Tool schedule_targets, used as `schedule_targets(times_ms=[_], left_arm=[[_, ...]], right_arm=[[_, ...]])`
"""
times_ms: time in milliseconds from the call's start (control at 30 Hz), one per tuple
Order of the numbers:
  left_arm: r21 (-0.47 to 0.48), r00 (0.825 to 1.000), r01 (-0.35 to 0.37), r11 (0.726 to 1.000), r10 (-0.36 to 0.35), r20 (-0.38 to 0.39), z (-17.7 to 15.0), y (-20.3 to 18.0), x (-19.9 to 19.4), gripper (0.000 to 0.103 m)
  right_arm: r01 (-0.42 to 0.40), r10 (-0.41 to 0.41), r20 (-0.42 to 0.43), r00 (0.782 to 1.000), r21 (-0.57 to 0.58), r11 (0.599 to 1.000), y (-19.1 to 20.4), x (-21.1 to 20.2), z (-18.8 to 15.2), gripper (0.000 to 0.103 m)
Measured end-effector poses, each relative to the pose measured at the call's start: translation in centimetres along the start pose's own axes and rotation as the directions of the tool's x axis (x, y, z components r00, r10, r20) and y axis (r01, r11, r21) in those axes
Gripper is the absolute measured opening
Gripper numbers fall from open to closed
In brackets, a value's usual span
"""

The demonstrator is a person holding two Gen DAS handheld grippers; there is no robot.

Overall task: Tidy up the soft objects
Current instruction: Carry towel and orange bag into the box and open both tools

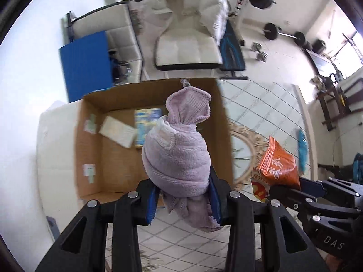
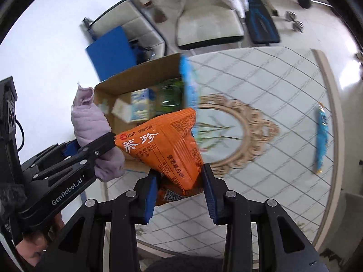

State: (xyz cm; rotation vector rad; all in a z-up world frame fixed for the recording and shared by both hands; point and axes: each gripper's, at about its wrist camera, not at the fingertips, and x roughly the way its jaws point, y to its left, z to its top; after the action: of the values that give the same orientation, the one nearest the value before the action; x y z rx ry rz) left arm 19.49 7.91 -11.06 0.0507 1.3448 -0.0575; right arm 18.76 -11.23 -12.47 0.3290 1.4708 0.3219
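My left gripper (image 1: 185, 195) is shut on a rolled lilac towel (image 1: 179, 158) and holds it above the near edge of an open cardboard box (image 1: 109, 158). The towel (image 2: 90, 127) and left gripper (image 2: 95, 149) also show in the right wrist view, at the left. My right gripper (image 2: 180, 188) is shut on an orange snack bag (image 2: 165, 145) and holds it in the air beside the box (image 2: 136, 77), over the table. The bag also shows in the left wrist view (image 1: 279, 163).
The box holds a white packet (image 1: 118, 131), a blue-yellow carton (image 1: 147, 124) and green items (image 2: 169, 97). A blue snack packet (image 2: 322, 136) lies on the patterned tablecloth (image 2: 272, 86) at the right. Behind are a white cushioned chair (image 1: 188, 31), a blue board (image 1: 86, 65) and barbells (image 1: 283, 34).
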Motion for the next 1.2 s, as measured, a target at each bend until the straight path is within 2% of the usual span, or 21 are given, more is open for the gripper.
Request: schedule_targets(times_ms=[133,267,400,667,800,833,900,967,1067,1200], left_arm=[[-0.045,0.998,-0.050,0.998,0.048,-0.029,0.0,6.5,1.1,0.035],[-0.070,0.993,-0.085,0.994,0.079,-0.084,0.4,10.3,3.6,0.035],[-0.082,0.983,-0.087,0.993,0.072,-0.167,0.4,13.5,7.4,0.035],[-0.105,0.960,-0.036,0.994,0.005,-0.281,0.6,15.6,13.5,0.035],[-0.144,0.940,-0.006,0.990,-0.044,-0.339,0.2,16.0,15.5,0.038],[-0.155,0.937,-0.001,0.988,-0.053,-0.344,0.2,16.2,15.6,0.038],[-0.183,0.933,0.023,0.983,-0.087,-0.350,0.0,16.5,16.0,0.038],[-0.195,0.929,0.034,0.980,-0.103,-0.356,-0.1,16.6,16.2,0.045],[-0.210,0.936,0.038,0.977,-0.108,-0.336,-0.1,16.9,15.7,0.060],[-0.217,0.949,0.031,0.976,-0.097,-0.301,-0.1,17.1,14.2,0.084]], right_arm=[[-0.015,0.014,-0.044,0.999,-0.022,1.000,5.3,3.8,0.8,0.039],[-0.019,0.017,-0.101,0.995,-0.017,1.000,8.9,8.5,1.6,0.039],[0.013,-0.014,-0.141,0.990,-0.008,1.000,10.7,13.4,2.2,0.039],[0.051,-0.046,-0.201,0.978,0.015,0.999,11.8,19.2,3.3,0.039],[0.053,-0.048,-0.239,0.970,0.011,0.999,12.1,21.2,3.8,0.041],[0.053,-0.050,-0.243,0.969,0.006,0.999,12.2,21.5,3.7,0.042],[0.056,-0.055,-0.242,0.969,0.000,0.998,12.3,21.9,3.8,0.051],[0.058,-0.056,-0.233,0.971,0.003,0.998,12.4,21.8,3.8,0.060],[0.071,-0.069,-0.218,0.974,0.001,0.997,12.2,21.3,3.9,0.068],[0.102,-0.103,-0.201,0.974,-0.014,0.995,11.8,20.2,3.9,0.069]])
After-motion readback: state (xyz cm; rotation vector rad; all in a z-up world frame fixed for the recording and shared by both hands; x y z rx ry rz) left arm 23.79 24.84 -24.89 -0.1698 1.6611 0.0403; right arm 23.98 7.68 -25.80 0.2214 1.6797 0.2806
